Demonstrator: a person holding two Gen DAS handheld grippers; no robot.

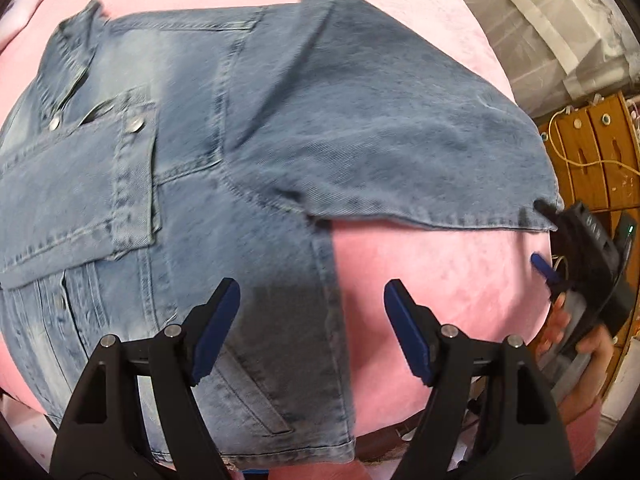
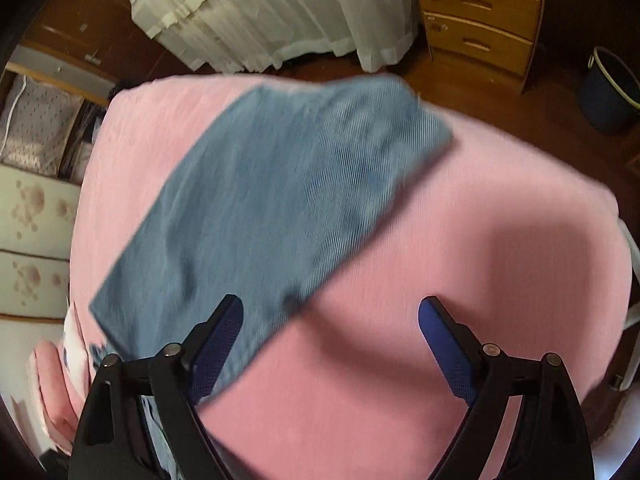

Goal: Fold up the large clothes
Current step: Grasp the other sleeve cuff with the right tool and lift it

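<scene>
So the denim jacket (image 1: pixel 192 168) is spread out on the pink bedcover (image 1: pixel 440 276), chest pocket and snaps facing up, and one sleeve (image 1: pixel 400 152) sticks out sideways towards the right edge of the bed. The relation that matters imo: in the left wrist view the sleeve's long axis runs across the frame from the jacket body out to the cuff, and that cuff end sits just beside the right gripper (image 1: pixel 548 240), which pokes in from the right edge with a hand (image 1: pixel 572 340) wrapped round its handle. So the right one is clearly nearer the cuff, while the left gripper (image 1: pixel 312 328) hangs over the jacket's side seam and hem, looking pretty much straight down at it. Both sets of jaws stand wide with nothing between them, blue pads clear of the fabric. From the right wrist view the sleeve (image 2: pixel 280 200) lies diagonally, running up and right away from the fingers, with the left finger over its near end and the right gripper (image 2: pixel 332 344) tilted forward, not plumb. It's all a bit motion-blurred so I can't say whether any pad brushes the cloth. My guess is the next bit is pinching the cuff and carrying the sleeve across the body
</scene>
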